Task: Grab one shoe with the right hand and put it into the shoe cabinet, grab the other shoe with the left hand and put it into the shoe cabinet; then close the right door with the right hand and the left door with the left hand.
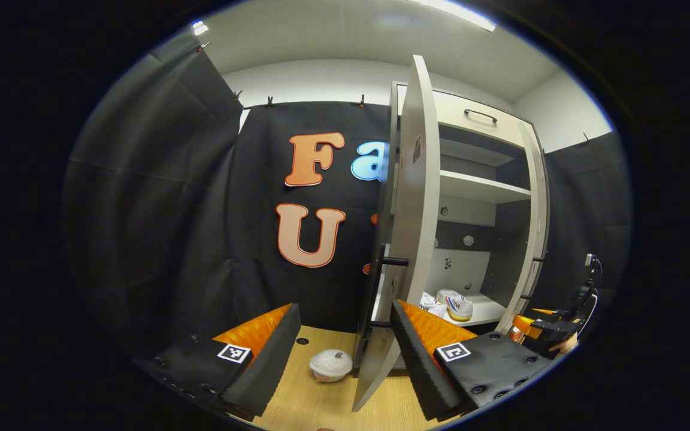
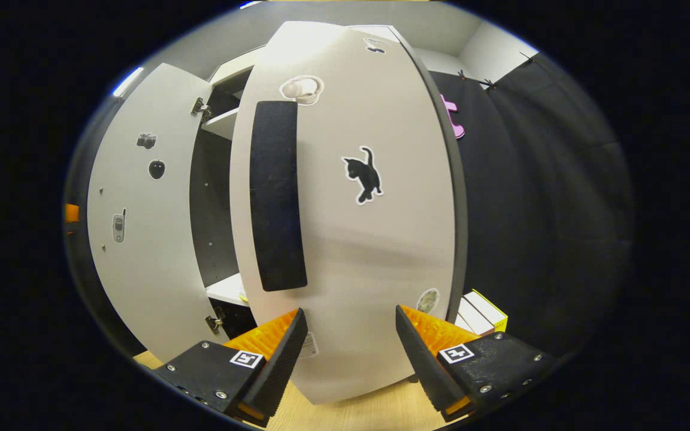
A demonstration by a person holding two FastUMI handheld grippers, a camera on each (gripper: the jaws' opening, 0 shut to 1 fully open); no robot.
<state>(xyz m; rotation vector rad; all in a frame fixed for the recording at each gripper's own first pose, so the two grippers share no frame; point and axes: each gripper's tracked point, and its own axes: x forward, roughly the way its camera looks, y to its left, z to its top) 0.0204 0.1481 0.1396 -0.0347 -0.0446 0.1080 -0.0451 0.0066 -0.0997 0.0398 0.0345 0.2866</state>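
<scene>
Two white shoes [image 1: 448, 304] sit side by side on the lower shelf inside the white shoe cabinet [image 1: 477, 188]. The left door [image 1: 411, 227] stands ajar, edge-on just ahead of my left gripper [image 1: 343, 317], which is open and holds nothing. Beyond the shelves the right door [image 1: 536, 227] stands open too, with my right gripper [image 1: 551, 329] low beside it. In the right gripper view the right door [image 2: 369, 251] looms close, showing its long black handle [image 2: 278, 197] and a cat sticker. My right gripper [image 2: 351, 311] is open, its fingers apart in front of the door's lower part.
A white lidded bowl [image 1: 331, 365] lies on the wooden floor [image 1: 321, 401] by the left door's foot. Yellow and white boxes [image 2: 480, 311] stand to the right of the cabinet. The left door [image 2: 141, 227] carries small stickers. Black cloth walls close in the booth.
</scene>
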